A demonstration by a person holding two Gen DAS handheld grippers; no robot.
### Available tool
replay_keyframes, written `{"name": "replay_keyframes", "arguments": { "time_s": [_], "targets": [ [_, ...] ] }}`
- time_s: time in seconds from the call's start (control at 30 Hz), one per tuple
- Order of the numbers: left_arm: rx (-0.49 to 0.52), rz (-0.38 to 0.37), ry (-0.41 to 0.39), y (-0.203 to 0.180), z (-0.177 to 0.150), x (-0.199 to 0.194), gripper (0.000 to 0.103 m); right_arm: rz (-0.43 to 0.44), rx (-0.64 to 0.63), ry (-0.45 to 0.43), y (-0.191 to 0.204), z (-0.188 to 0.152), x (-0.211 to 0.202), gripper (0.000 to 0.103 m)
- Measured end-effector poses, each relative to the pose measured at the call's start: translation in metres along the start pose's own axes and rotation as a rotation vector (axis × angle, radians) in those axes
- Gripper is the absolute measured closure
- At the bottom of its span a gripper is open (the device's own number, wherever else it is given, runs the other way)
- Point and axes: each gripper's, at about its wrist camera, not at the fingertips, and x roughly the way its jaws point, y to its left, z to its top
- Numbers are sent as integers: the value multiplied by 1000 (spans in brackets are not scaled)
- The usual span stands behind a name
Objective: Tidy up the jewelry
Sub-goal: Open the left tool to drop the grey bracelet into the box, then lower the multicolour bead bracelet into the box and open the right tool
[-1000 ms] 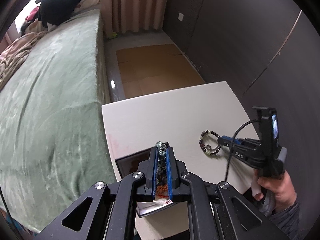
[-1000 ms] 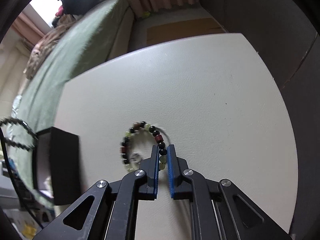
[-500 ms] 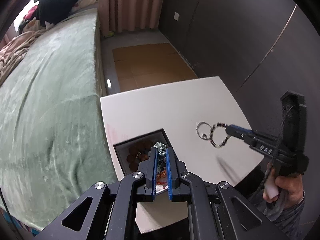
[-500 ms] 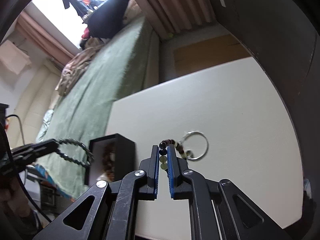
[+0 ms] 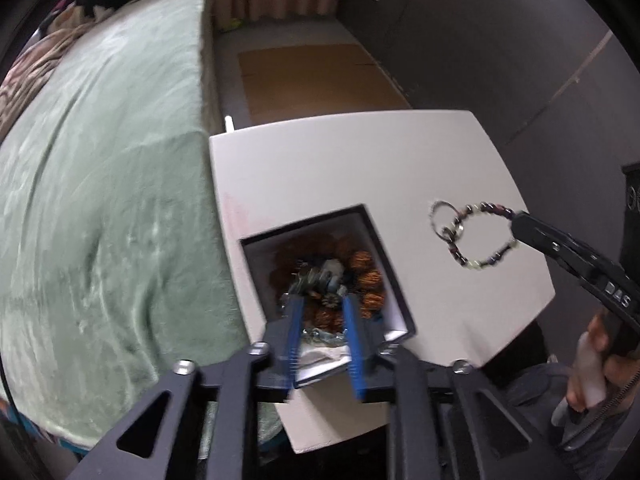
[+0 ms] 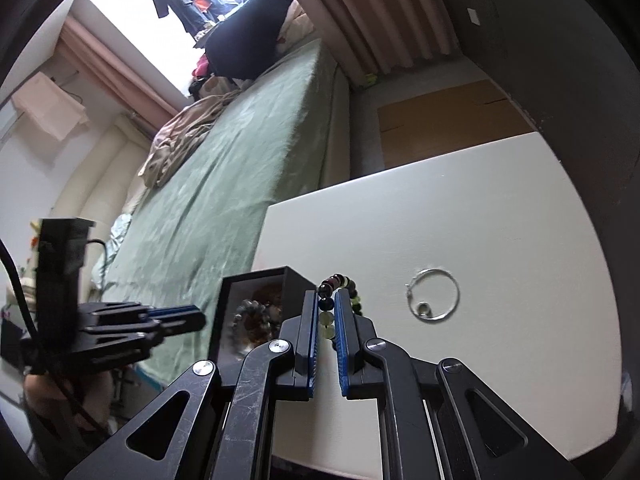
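A black jewelry box [image 5: 374, 240] with a white lining stands on the white table [image 5: 320, 160] near its left edge. Brown beads and a grey-green bracelet [image 5: 320, 276] lie inside it. My left gripper [image 5: 322, 306] hangs just above the box, its jaws opening, with the grey-green bracelet lying loose at the fingertips. My right gripper [image 6: 327, 300] is shut on a dark and pale beaded bracelet [image 5: 480, 236], held in the air over the table to the right of the box [image 6: 260, 280]. A metal ring [image 6: 434, 300] dangles from that bracelet. The left gripper [image 6: 196, 317] also shows at the left of the right wrist view.
A bed with a green cover [image 5: 100, 160] runs along the table's left side. Flat cardboard [image 5: 312, 76] lies on the floor beyond the table. A dark wall [image 5: 500, 40] stands to the right. A person's hand [image 5: 592, 368] holds the right gripper's handle.
My left gripper has sunk toward the box and its jaws have parted, leaving the grey-green bracelet inside. My right gripper has lifted the beaded bracelet off the table, ring dangling.
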Motion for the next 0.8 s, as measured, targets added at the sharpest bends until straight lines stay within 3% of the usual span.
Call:
{"name": "replay_keyframes", "arguments": {
  "time_s": [0.07, 0.1, 0.23, 0.47, 0.67, 0.8],
  "targets": [
    [-17, 3, -25, 6, 0, -6, 50, 28, -6, -5, 5, -1, -2, 93],
    [-25, -2, -42, 9, 0, -10, 49, 47, -12, -9, 9, -1, -2, 93],
    [-51, -29, -76, 17, 2, -21, 49, 118, -36, -25, 23, -3, -3, 93],
    [-60, -14, -113, 27, -3, -36, 49, 204, -61, -12, 49, -8, 11, 93],
    [-84, -10, -133, 38, -7, -46, 49, 235, -70, 31, 64, -12, 34, 93],
    [-96, -2, -143, 44, -9, -52, 49, 300, -44, 76, 75, -14, 55, 93]
  ]
}}
